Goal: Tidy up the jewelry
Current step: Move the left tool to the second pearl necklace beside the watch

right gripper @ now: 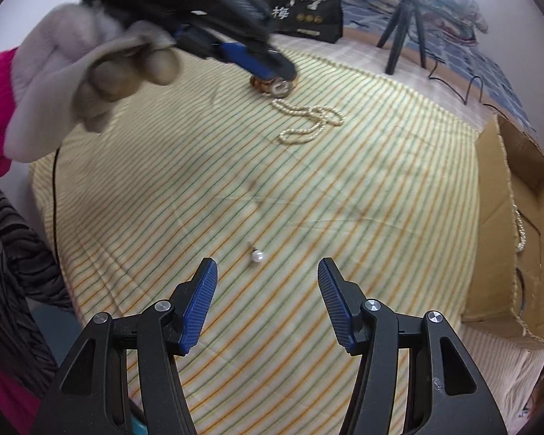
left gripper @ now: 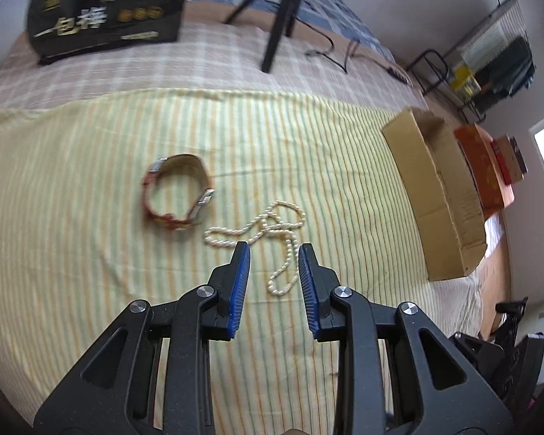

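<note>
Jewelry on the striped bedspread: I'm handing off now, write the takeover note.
Left claw: open, empty, over the pearl necklace.
Right claw: open, empty, just short of the pearl earring.
Watch lies on the striped bedspread left of the necklace.
Cardboard box sits at the right edge; a pearl strand already hangs inside it.
Left to do: necklace, watch and earring are not yet in the box. The necklace looks the likely next pick for the left claw, the earring for the right.
</note>
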Demonstrator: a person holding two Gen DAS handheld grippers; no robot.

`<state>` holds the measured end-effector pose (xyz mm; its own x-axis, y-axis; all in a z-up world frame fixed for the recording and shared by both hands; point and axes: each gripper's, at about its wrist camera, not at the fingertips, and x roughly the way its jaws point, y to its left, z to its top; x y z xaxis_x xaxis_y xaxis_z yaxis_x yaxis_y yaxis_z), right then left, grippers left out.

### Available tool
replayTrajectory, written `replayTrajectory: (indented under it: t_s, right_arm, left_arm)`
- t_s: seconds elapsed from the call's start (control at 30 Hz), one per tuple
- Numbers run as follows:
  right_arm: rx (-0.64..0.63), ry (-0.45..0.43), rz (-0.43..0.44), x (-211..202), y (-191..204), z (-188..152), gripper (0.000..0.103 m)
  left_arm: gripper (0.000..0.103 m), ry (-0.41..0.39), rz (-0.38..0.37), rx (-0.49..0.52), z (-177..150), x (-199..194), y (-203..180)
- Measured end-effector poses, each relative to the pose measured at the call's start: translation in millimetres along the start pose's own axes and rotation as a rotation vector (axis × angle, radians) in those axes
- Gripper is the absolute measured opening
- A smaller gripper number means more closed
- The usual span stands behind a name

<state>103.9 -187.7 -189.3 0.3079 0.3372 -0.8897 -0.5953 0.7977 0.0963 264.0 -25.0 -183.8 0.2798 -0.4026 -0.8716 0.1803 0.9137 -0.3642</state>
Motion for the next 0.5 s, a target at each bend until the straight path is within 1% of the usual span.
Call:
replayTrajectory:
  t_s: [0.13, 0.27, 0.43, 0.5]
  right_arm:
    - [0.008, 0.004, 0.012, 2.1, -0.8, 2.0, 0.057]
    - [0.023, 0.009, 0.017, 3.3, -4.7, 1.6, 0.057]
    - [0.021, 0.026, 0.02, 9.7, -6.2, 1.8, 0.057]
    - [0.017, 0.027, 0.02, 10.3, -5.1, 2.3, 0.057]
  left_arm:
    - [0.027, 0.032, -0.011, 0.01, 10.0, 20.8, -9.1]
    - [0.027, 0.038, 0.014, 0.04, 19.1, 34.9, -14.1]
    - [0.027, 0.048, 0.023, 0.024, 28.7, 49.5, -9.5]
    - [0.027, 0.051, 0.04, 0.031, 32.0, 54.3, -9.6]
